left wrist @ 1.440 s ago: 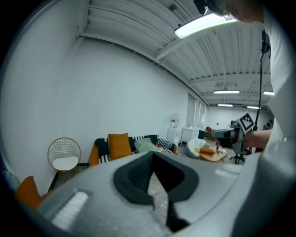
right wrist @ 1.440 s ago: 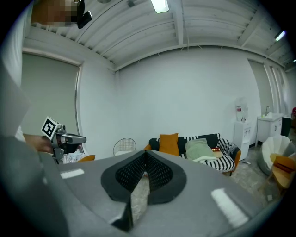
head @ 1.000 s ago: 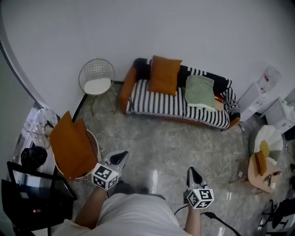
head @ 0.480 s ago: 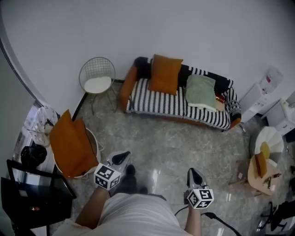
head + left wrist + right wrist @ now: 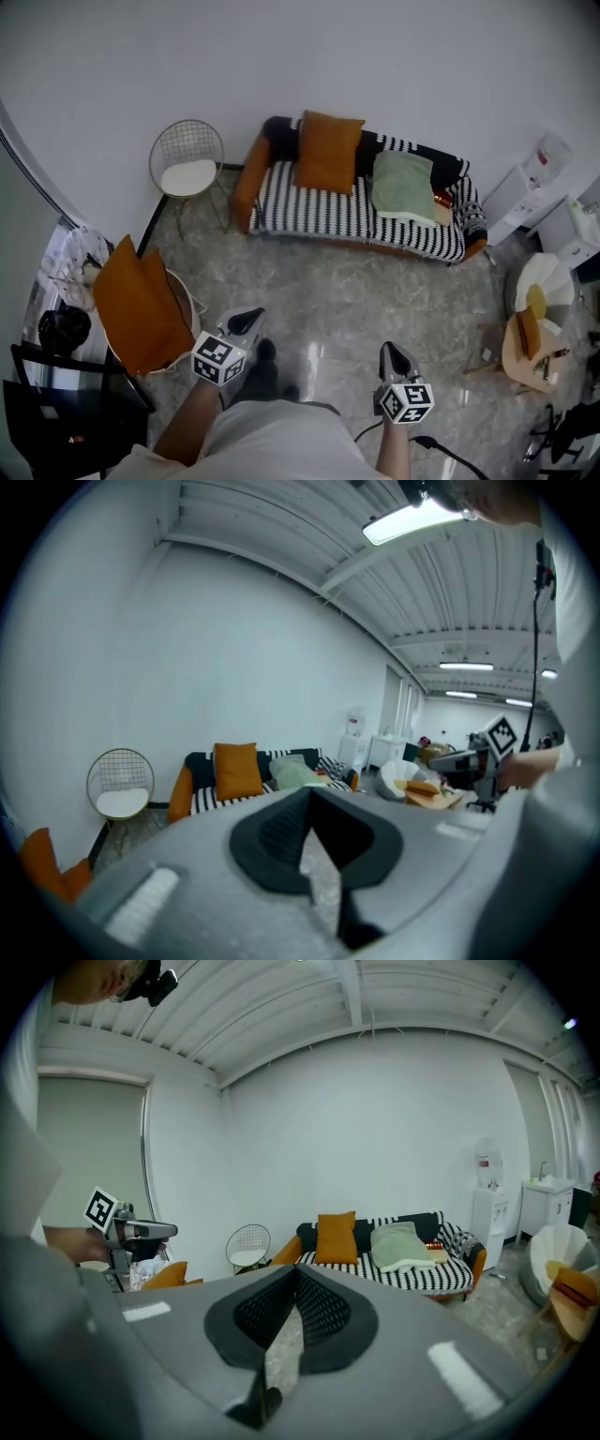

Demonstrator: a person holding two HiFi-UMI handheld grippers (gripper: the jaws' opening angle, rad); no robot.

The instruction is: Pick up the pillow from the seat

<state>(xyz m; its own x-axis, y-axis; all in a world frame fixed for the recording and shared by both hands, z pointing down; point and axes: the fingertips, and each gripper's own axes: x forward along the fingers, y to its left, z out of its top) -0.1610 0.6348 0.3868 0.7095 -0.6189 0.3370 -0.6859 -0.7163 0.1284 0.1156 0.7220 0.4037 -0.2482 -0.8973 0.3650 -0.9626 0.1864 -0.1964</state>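
Sharing the sofa (image 5: 319, 214) with the pillow (image 5: 328, 150) lies a green blanket (image 5: 403, 185).

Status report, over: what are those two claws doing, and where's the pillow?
Left gripper shut, empty; right gripper shut, empty. Orange pillow propped against back of striped sofa, untouched, across the floor. Nothing visible in the way.

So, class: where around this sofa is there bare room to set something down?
Free: striped sofa seat in front of the orange pillow, left of the green pillow; the wire chair; the floor before it. Crowded: the seat's right end.
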